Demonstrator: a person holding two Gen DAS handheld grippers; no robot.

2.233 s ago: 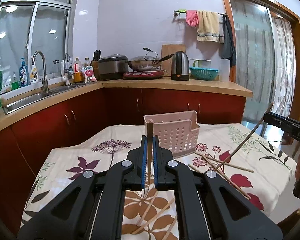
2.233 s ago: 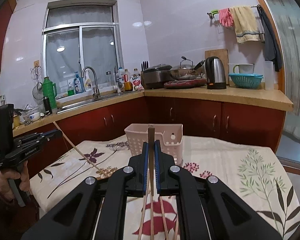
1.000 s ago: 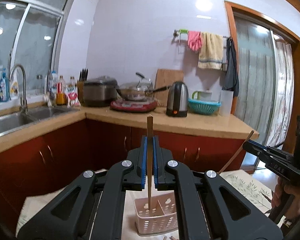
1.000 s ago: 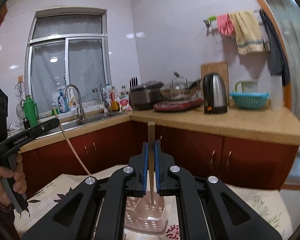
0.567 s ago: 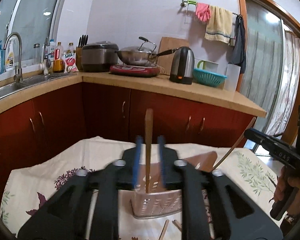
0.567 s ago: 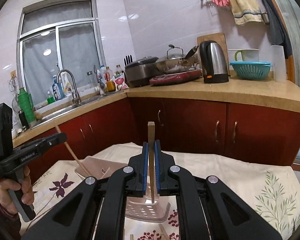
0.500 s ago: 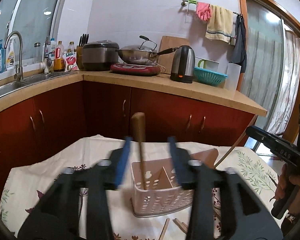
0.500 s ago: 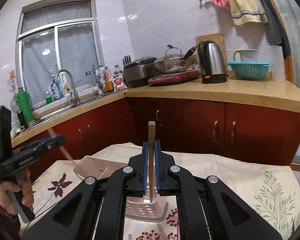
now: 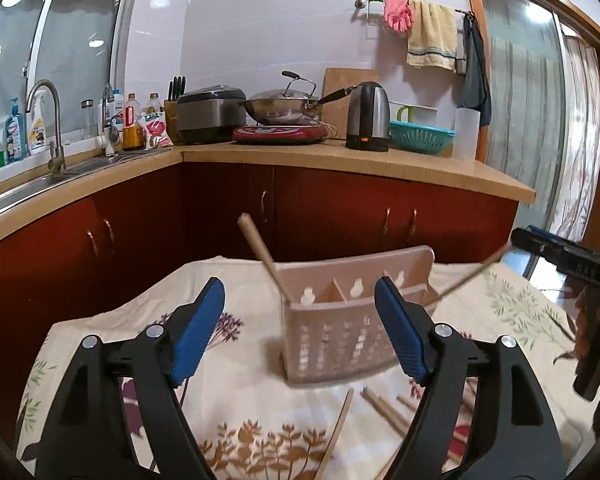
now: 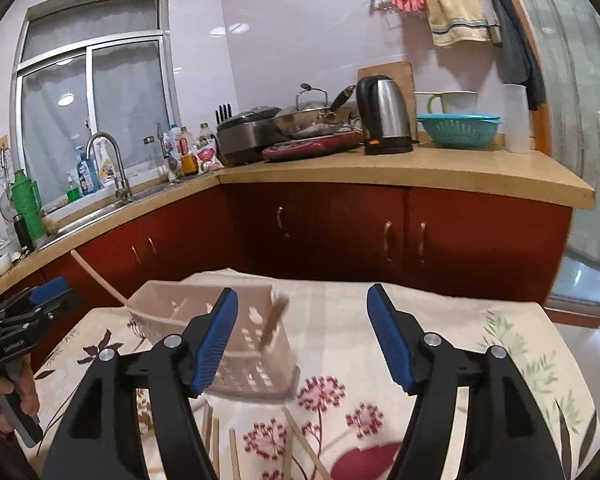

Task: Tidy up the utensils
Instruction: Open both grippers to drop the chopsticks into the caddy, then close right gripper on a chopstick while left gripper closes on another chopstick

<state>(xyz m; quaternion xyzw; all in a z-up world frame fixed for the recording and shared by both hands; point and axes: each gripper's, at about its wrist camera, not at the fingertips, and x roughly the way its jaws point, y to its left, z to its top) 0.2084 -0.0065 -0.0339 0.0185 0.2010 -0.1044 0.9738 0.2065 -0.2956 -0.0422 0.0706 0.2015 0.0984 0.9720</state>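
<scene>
My left claw (image 9: 300, 320) is spread wide with nothing between its blue pads (image 9: 198, 326), and it hovers over the floral tablecloth (image 9: 244, 392) with the pink utensil caddy (image 9: 340, 340) framed in the gap, just beyond the fingertips. One chopstick (image 9: 260, 254) stands in the caddy's left compartment, leaning up and to the left, clear of both pads. My right claw (image 10: 298, 332) is likewise wide apart and holds nothing; from its camera the same caddy (image 10: 252, 372) sits slightly left of centre, partly behind the left blue pad (image 10: 212, 340), and a second chopstick (image 10: 274, 322) is blurred inside its right end, tilted to the right. The first chopstick shows there as a long pale stick (image 10: 100, 280) slanting out of the caddy's far-left corner. In the left wrist view the other gripper (image 9: 560, 258) comes in from the right edge, and a thin stick (image 9: 464, 280) runs from near its tip down to the caddy's right side; I cannot tell whether it touches that gripper. Loose chopsticks (image 9: 384, 412) lie flat on the cloth on the near side of the caddy, some between my fingers. Beyond the table runs the kitchen counter (image 9: 340, 160) with a kettle (image 9: 368, 116), a wok (image 9: 284, 106) and a teal colander (image 9: 422, 136).
</scene>
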